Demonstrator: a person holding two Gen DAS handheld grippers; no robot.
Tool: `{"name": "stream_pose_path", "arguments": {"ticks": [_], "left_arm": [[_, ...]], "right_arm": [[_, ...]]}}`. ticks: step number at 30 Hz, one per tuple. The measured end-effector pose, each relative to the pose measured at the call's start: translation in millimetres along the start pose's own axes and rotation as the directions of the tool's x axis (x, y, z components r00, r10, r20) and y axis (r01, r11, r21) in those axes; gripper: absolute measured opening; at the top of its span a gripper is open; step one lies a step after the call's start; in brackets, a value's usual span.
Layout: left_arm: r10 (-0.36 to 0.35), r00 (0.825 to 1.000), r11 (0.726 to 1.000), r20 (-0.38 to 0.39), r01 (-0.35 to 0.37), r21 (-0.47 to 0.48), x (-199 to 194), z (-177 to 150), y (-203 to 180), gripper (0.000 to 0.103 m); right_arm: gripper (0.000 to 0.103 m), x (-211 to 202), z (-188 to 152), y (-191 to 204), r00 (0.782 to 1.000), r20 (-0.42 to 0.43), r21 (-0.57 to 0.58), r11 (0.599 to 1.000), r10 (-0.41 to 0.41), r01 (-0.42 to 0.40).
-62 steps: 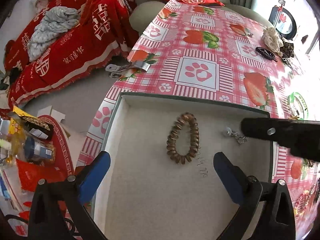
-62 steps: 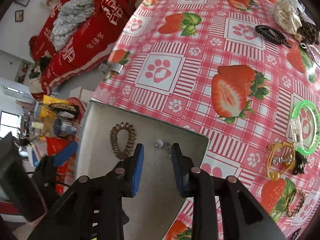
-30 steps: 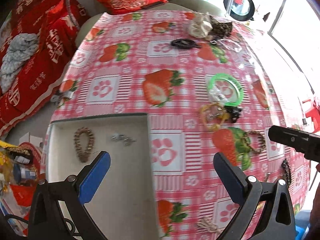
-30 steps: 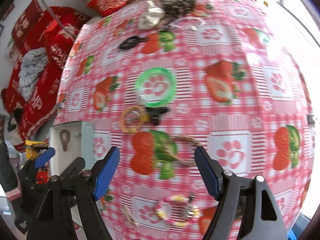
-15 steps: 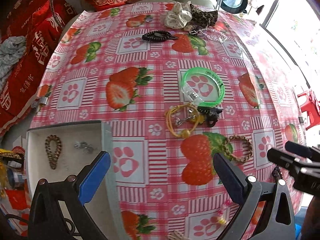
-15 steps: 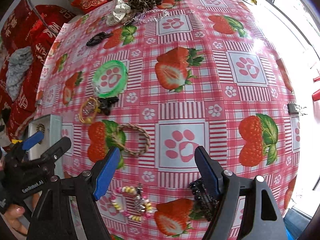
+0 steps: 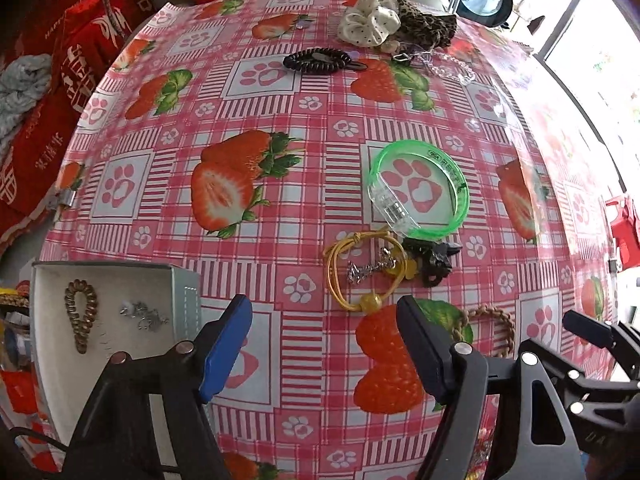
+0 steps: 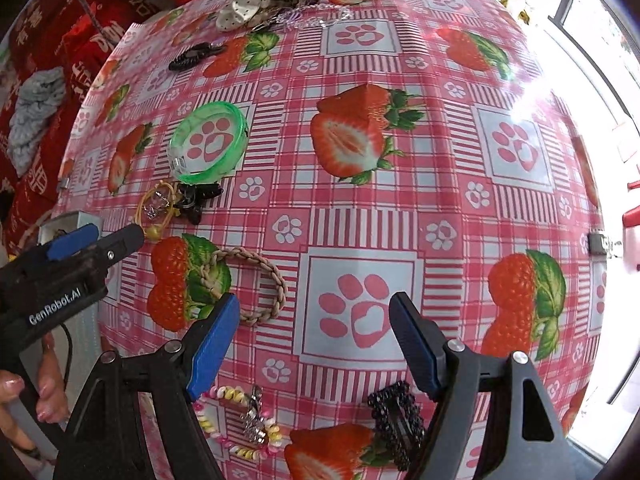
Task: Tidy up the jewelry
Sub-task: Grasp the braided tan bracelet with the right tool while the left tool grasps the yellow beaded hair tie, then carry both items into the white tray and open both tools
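While your right gripper (image 8: 314,344) hangs spread and empty over the tablecloth (image 8: 400,216), the braided bracelet (image 8: 256,280) lies just ahead and to its left, nearer than anything else (a pale woven loop, long axis running left to right). Your left gripper (image 7: 324,340), also spread and empty, sits between it and the tray (image 7: 180,280), where a coiled brown band (image 7: 80,316) and a small silver chain (image 7: 144,316) rest.

Bright daylight pours in from the window (image 8: 600,60) on the right, blowing out that side and glaring off the glossy tablecloth (image 8: 532,92). Strong fisheye bending curves the edges; corners vignette black.
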State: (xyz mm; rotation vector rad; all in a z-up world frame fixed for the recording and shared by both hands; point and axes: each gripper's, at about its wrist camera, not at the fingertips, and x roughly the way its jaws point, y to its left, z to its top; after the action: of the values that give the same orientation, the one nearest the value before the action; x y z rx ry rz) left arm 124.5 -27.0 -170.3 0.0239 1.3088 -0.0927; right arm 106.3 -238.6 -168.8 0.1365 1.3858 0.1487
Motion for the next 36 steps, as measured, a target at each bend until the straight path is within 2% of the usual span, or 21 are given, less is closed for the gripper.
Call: {"name": "stream_pose_path", "arguments": {"ticks": [1, 2, 10, 12, 15, 20, 21, 22, 24, 28, 36], "left_arm": [[0.001, 1.0, 1.0, -0.002, -0.001, -0.004, 1.7, 0.4, -0.2, 0.073], [0.0, 1.0, 1.0, -0.008, 0.0, -0.006, 3.9, 0.9, -0.8, 0.071], [-0.008, 0.999, 0.999, -0.041, 0.006, -0.049, 18.5, 4.3, 0.3, 0.07], [-0.014, 0.999, 0.998, -0.047, 0.011, -0.058, 22.4, 5.6, 1.2, 0.059], [-0.003, 0.999, 0.999, -0.043, 0.001, -0.053, 25.0, 6.8, -0.8, 0.058], [0.003, 1.0, 1.0, -0.031, -0.004, -0.029, 27.5, 9.8, -6.1, 0.038], [-0.004, 1.0, 1.0, -0.028, 0.003, -0.026, 27.2, 10.4, -6.7, 0.023], [-0.009, 1.0, 1.0, -0.027, 0.009, -0.022, 26.7, 11.7, -7.9, 0.02], [-0.018, 1.0, 1.0, -0.022, 0.017, -0.022, 24.9, 12.2, -9.8, 0.02], [-0.039, 0.999, 0.999, -0.002, 0.039, -0.03, 18.6, 10.4, -9.8, 0.02], [-0.084, 0.995, 0.996, 0.045, 0.085, -0.025, -7.9, 7.2, -1.5, 0.02]], "right_arm": [[0.076, 1.5, 0.6, 1.3, 1.0, 0.0, -0.008, 1.0, -0.002, 0.002], [0.073, 3.5, 1.3, 3.0, 1.0, -0.001, -0.017, 1.0, -0.006, 0.006], [0.061, 10.5, 4.3, 7.9, 1.0, 0.003, -0.047, 0.999, -0.023, 0.023], [0.06, 11.9, 5.1, 9.7, 1.0, 0.005, -0.051, 0.998, -0.022, 0.022], [0.059, 15.0, 6.1, 16.5, 0.999, 0.012, -0.076, 0.996, -0.038, 0.038], [0.052, 22.4, 5.0, 33.8, 0.994, 0.034, -0.163, 0.98, -0.108, 0.112], [0.052, 24.0, 4.1, 37.3, 0.991, 0.037, -0.181, 0.975, -0.127, 0.132], [0.047, 24.1, 2.4, 40.8, 0.989, 0.051, -0.203, 0.968, -0.137, 0.145], [0.041, 24.0, 1.0, 45.3, 0.989, 0.057, -0.227, 0.963, -0.138, 0.147], [0.006, 24.3, 0.7, 54.1, 0.991, 0.055, -0.261, 0.956, -0.122, 0.132], [0.007, 8.5, 4.7, 39.3, 0.997, 0.064, -0.159, 0.986, -0.031, 0.041]]}}
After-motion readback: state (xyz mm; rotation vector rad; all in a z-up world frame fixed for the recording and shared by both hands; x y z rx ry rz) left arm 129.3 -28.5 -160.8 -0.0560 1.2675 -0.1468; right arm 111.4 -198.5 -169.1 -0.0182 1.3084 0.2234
